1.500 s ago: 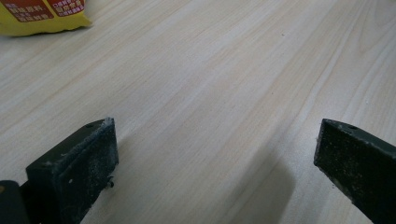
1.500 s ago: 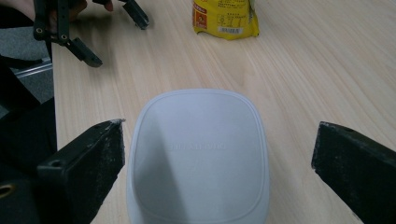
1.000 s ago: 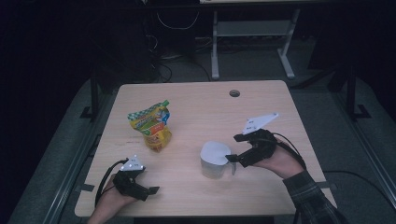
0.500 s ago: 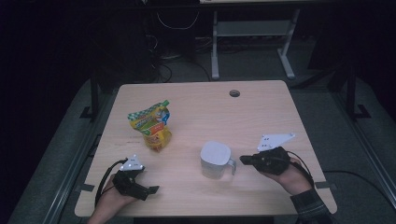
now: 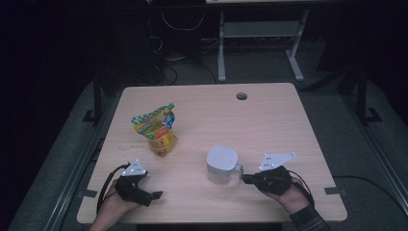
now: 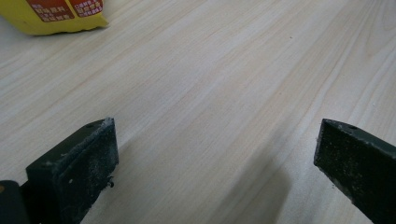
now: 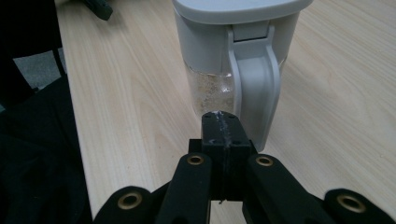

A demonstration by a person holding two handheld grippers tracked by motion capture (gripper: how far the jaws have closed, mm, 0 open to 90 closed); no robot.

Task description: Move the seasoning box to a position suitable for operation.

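Right gripper view: jug just beyond closed right tongs.

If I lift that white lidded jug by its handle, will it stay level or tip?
The jug probably lifts light: little pale content shows through its clear wall. Held by the side handle, it may swing away. The lid looks only seated, so it could shift.

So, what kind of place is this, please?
Probably a lab or workshop set up for recording, not a home: a bare wooden table with a cable hole, loose cables on the grey floor behind, and a metal stand.
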